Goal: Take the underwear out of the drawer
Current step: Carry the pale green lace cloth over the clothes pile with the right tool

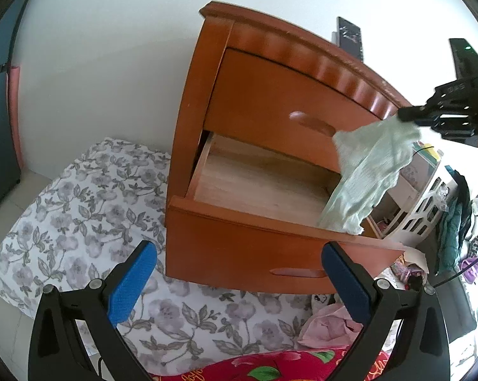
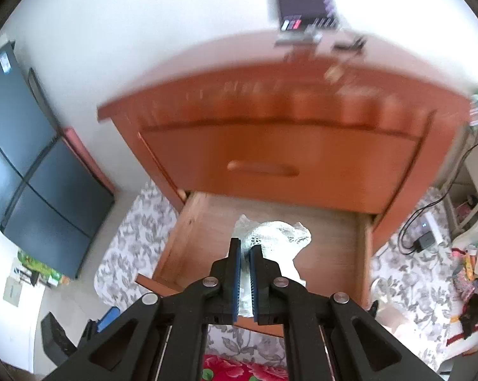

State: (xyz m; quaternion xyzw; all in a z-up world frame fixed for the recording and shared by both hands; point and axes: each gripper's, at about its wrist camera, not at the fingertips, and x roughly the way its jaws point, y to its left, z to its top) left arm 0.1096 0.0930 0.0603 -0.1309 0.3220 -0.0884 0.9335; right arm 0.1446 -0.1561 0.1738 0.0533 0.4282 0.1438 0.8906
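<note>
A floral sheet (image 1: pixel 80 209) covers the floor at left, where the left gripper (image 1: pixel 239 270) hovers with its blue pads spread wide and empty before the wooden nightstand (image 1: pixel 254 73). Its lower drawer (image 1: pixel 239 247) stands pulled open. At right, the right gripper (image 2: pixel 245 250) pinches the pale green underwear (image 1: pixel 369 171), which hangs over the drawer's right end.

Underwear (image 1: pixel 365 174) above open drawer (image 1: pixel 258 187), under shut drawer (image 1: pixel 280 104), nightstand (image 1: pixel 270 44) behind floral bedding (image 1: pixel 80 209)
</note>
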